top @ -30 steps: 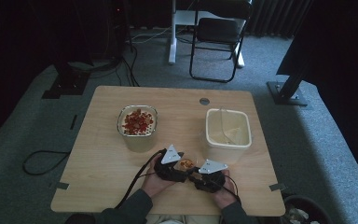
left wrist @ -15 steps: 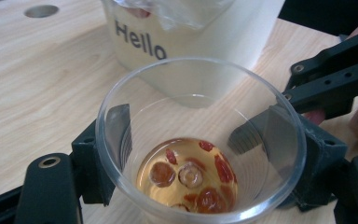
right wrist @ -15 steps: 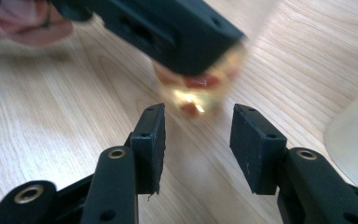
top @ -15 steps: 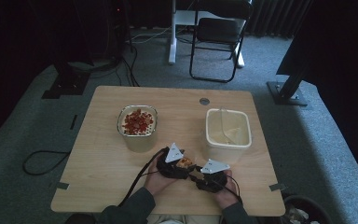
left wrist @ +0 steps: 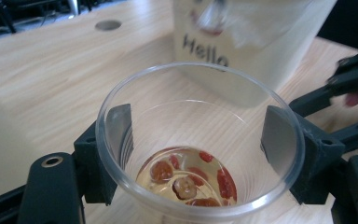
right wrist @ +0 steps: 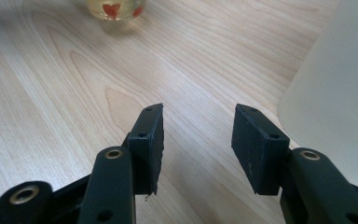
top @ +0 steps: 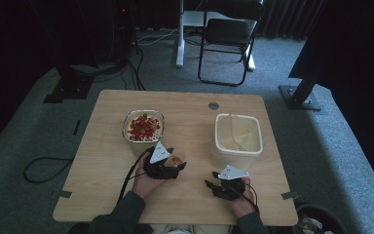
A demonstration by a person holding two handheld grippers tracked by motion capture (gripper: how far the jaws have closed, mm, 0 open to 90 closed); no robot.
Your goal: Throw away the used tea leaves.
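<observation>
My left gripper [top: 171, 165] is shut on a clear plastic cup [left wrist: 200, 93] and holds it just above the table. A little pale liquid and several red fruit pieces [left wrist: 191, 179] lie at the cup's bottom. In the high view the cup [top: 176, 160] hangs just below and right of a glass bowl [top: 143, 126] heaped with red pieces. My right gripper [right wrist: 198, 135] is low over bare wood near the front edge. Its jaws have just been opening and nothing is between them. From the high view, the right gripper [top: 214, 180] is to the right of the cup, apart from it.
A white tub [top: 237, 137] printed "Hello" stands at the right of the wooden table [top: 102, 161], close behind my right gripper. A round grommet hole [top: 214, 105] is near the far edge. A folding chair [top: 226, 36] stands on the carpet beyond.
My left gripper has carried the cup left and away from the right gripper, toward the bowl. The right gripper's jaws have parted; that hand stayed in place.
</observation>
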